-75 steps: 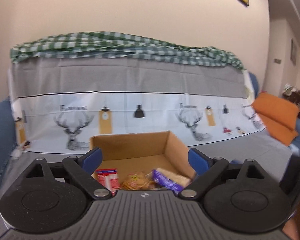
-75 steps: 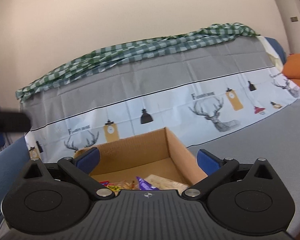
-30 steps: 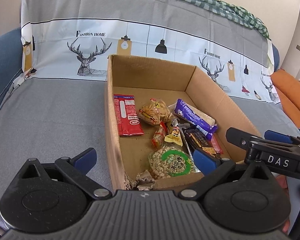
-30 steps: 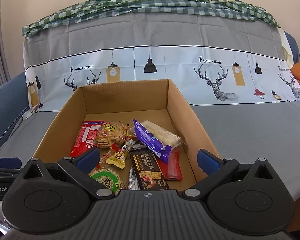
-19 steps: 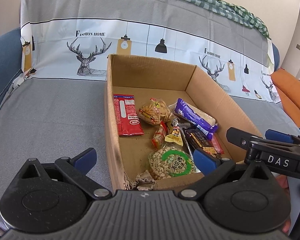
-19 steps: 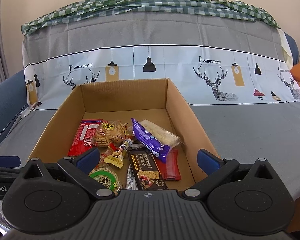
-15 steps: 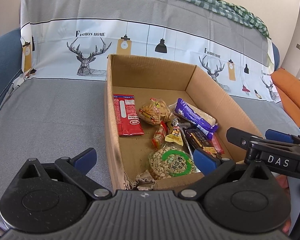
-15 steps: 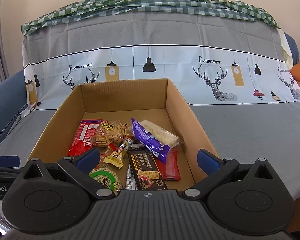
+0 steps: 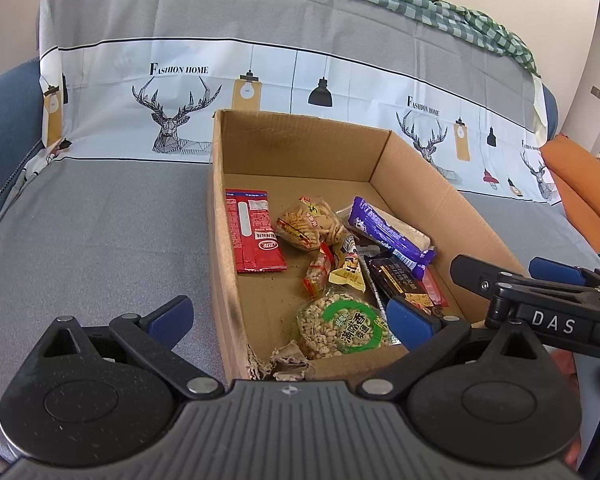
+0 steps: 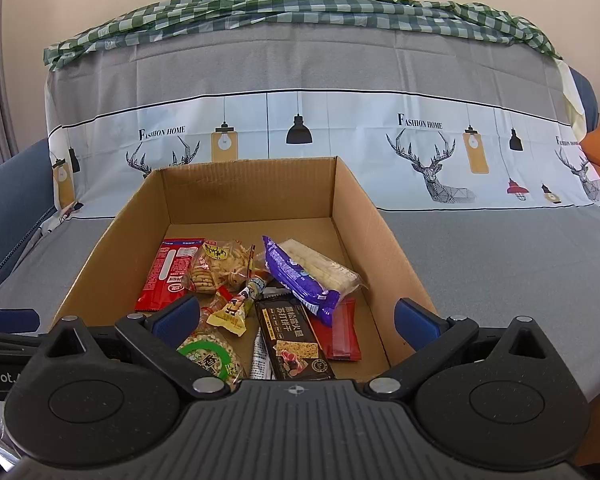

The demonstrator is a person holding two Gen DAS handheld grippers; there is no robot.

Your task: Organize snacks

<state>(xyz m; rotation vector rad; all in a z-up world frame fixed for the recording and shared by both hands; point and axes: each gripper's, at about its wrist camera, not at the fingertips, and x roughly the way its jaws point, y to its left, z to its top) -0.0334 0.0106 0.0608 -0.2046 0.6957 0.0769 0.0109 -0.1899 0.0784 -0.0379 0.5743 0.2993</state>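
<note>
Two hand-held grippers, left (image 9: 288, 318) and right (image 10: 296, 320), spread, empty | corrugated cardboard box (image 10: 396, 264); glossy wrappers, perhaps nine

Deer-print sofa cover (image 10: 420, 152), orange cushion (image 9: 580, 188)

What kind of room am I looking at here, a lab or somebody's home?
Most likely a home living room. A cardboard box of snacks sits on a sofa draped in a grey printed cover reading "Fashion Home", with a green checked cloth along its back and an orange cushion at one end.
</note>
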